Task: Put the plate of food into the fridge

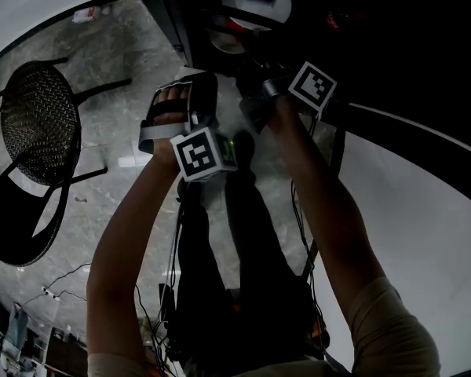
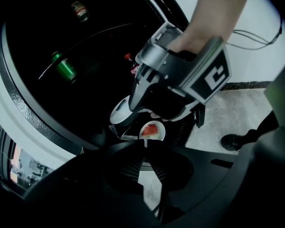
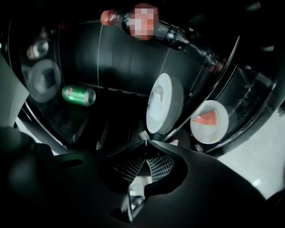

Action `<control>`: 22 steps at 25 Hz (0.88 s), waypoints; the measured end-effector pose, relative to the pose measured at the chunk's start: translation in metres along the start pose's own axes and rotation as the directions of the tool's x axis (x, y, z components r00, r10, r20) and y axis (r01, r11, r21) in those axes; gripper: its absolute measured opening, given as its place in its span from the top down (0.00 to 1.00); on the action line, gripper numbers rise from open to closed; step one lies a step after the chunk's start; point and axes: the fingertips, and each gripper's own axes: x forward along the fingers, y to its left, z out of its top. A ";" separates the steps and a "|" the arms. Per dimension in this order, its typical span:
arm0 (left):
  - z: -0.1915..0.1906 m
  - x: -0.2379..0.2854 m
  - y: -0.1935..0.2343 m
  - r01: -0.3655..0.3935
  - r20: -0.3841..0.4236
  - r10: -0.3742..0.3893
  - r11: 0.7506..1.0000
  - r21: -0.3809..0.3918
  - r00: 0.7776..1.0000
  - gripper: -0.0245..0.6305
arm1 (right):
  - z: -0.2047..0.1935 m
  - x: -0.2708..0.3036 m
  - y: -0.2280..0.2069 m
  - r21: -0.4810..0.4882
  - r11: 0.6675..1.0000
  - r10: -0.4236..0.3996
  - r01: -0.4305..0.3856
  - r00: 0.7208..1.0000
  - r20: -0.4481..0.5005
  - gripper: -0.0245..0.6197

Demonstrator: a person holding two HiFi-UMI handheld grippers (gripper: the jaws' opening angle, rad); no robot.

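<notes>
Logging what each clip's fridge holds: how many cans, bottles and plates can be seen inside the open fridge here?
Cans: 2, a green can and a grey can
Bottles: 1, a red-capped bottle
Plates: 2, a white plate and a plate with red food
Total: 5

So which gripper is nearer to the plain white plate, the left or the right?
Right. The right gripper has its shut tips just below the plain white plate, almost at its rim. The left gripper is farther back, behind the right one.
</notes>
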 end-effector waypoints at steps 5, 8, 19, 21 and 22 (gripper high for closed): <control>-0.011 -0.001 0.003 0.163 0.025 -0.167 0.901 -0.403 0.986 0.92 | -0.017 -0.020 0.006 -0.151 0.986 -0.079 0.066 0.994 -0.079 0.93; -0.025 -0.006 0.001 0.278 0.103 -0.287 0.681 -0.678 0.952 0.93 | -0.026 -0.032 0.010 -0.236 0.967 -0.122 0.094 0.987 -0.104 0.93; -0.024 -0.058 0.041 0.370 0.257 -0.288 0.469 -0.802 0.923 0.94 | -0.091 -0.073 0.059 -0.559 0.824 -0.282 0.089 0.921 -0.270 0.93; -0.024 -0.072 0.048 0.361 0.249 -0.282 0.482 -0.798 0.927 0.94 | -0.095 -0.081 0.077 -0.539 0.838 -0.264 0.081 0.926 -0.270 0.93; -0.024 -0.080 0.052 0.359 0.247 -0.279 0.489 -0.795 0.928 0.94 | -0.097 -0.085 0.086 -0.528 0.846 -0.255 0.078 0.928 -0.270 0.93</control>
